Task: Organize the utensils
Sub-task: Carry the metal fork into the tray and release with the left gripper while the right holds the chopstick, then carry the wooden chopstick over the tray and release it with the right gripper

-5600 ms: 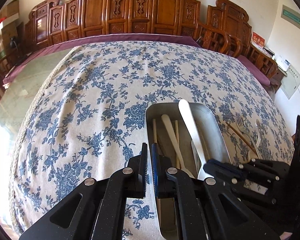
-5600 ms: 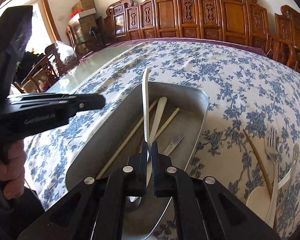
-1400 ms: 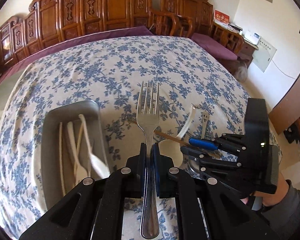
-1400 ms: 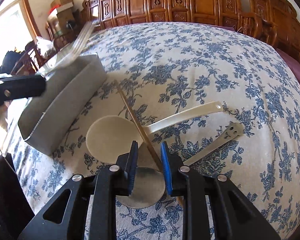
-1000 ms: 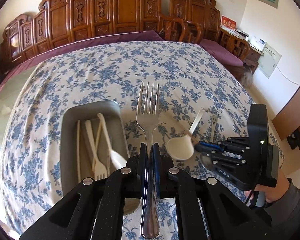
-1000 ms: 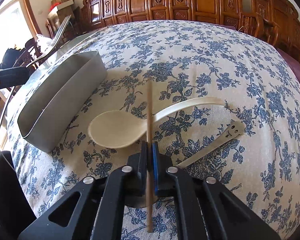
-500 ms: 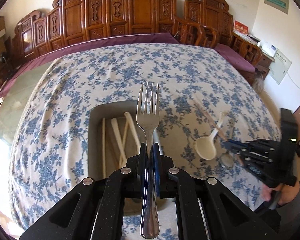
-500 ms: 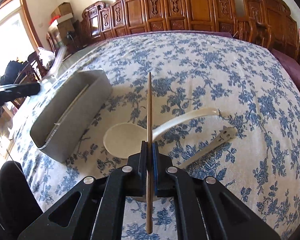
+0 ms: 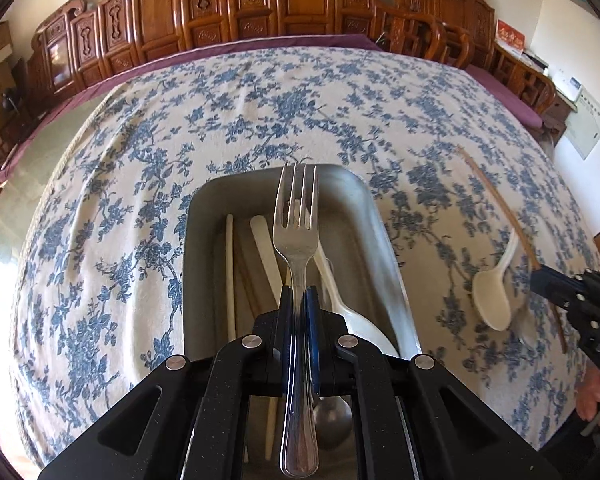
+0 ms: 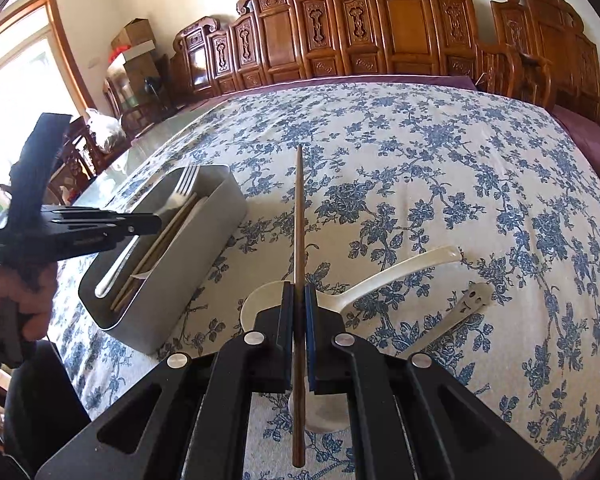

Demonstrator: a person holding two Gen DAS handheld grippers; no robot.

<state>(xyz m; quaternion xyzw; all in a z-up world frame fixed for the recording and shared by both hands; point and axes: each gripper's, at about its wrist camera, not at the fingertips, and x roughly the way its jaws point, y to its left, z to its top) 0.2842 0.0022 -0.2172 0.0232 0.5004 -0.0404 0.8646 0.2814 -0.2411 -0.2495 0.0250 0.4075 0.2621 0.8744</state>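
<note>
Utensil sort on a blue-floral cloth-covered table (image 10: 440,152). Left gripper (image 9: 300,300): black, clenched on the neck of a polished steel fork (image 9: 296,232), tines forward, held over a grey rounded-rectangle metal tray (image 9: 384,248); the handle end runs back between the gripper's arms. Tray contents partly hidden beneath fork and gripper: a pale chopstick (image 9: 229,272) along the left wall, a flat cream handle (image 9: 265,256), a white spoon (image 9: 352,312), a steel bowl-shaped end low in the left view, type uncertain. Right gripper (image 10: 299,304): clenched on a slim brown wooden chopstick (image 10: 299,216), raised off the cloth, pointing away. Below it on the cloth: a glossy cream soup spoon (image 10: 400,276), bowl largely covered by the gripper; beside it a steel utensil with a face-shaped cut-out handle (image 10: 470,302), working end out of sight. Carved wooden chairs (image 10: 396,20) line the far wall.
</note>
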